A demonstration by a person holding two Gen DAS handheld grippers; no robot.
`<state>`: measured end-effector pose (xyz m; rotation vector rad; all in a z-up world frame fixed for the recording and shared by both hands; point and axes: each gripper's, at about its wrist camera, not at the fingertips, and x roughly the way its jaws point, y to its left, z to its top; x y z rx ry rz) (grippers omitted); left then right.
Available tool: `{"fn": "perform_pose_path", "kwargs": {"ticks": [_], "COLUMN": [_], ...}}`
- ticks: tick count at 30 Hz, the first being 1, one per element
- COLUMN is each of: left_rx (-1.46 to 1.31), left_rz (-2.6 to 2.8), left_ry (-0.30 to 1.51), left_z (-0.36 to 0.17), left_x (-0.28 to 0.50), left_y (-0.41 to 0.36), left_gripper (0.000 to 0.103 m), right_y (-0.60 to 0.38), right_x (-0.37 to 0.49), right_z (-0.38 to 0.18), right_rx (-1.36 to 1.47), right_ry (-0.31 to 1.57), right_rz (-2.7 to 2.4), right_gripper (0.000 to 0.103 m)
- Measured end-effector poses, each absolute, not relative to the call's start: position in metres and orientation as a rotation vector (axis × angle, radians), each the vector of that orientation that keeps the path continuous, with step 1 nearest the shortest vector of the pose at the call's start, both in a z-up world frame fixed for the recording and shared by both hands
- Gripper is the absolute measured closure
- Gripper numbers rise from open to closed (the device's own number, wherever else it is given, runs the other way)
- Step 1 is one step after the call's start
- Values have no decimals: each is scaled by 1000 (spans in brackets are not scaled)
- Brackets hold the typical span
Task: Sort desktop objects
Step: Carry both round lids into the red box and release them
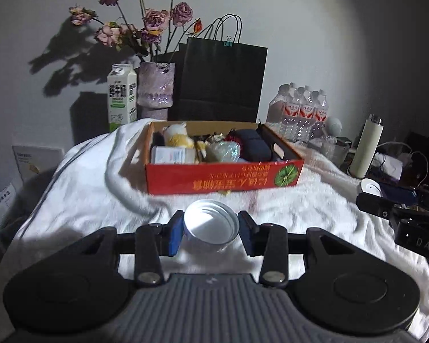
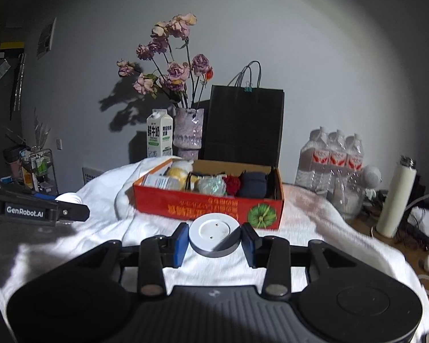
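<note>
My left gripper (image 1: pixel 211 233) is shut on an open clear jar (image 1: pixel 211 225) with a threaded mouth, held above the white cloth (image 1: pixel 85 188). My right gripper (image 2: pixel 214 240) is shut on the jar's round white lid (image 2: pixel 214 235), underside up. Beyond both stands a red cardboard box (image 1: pixel 223 177), also in the right wrist view (image 2: pixel 208 205), holding a plush toy (image 1: pixel 177 135), a small white carton, a wrapped bundle and a dark pouch. The right gripper shows at the left wrist view's right edge (image 1: pixel 386 203); the left gripper shows at the right wrist view's left edge (image 2: pixel 57 211).
Behind the box stand a milk carton (image 1: pixel 122 97), a vase of dried roses (image 1: pixel 156 85) and a black paper bag (image 1: pixel 223 80). A pack of water bottles (image 1: pixel 303 111), a white flask (image 1: pixel 367 148) and cables lie to the right.
</note>
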<state>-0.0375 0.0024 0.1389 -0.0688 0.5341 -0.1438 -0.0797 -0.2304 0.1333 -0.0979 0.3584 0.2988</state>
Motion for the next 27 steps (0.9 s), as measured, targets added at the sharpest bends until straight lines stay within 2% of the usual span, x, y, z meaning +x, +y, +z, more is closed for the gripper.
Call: {"fn": "perform_pose_path", "kwargs": {"ticks": [7, 13, 21, 27], "left_rx": [-59, -89, -181, -143], "left_rz": [-148, -149, -189, -211], "left_ry": [539, 628, 805, 882], "left_z": [164, 167, 146, 113], "left_x": [53, 136, 237, 277], "left_y": [1, -6, -43, -76], "left_gripper": [62, 62, 62, 61], "right_y": [-229, -229, -222, -216], "right_x": [6, 92, 207, 249], "right_z": [165, 171, 137, 94], "right_rx": [-121, -61, -38, -153], "right_ry": [365, 485, 700, 809], "right_rz": [330, 387, 315, 210], "right_gripper": [65, 65, 65, 65]}}
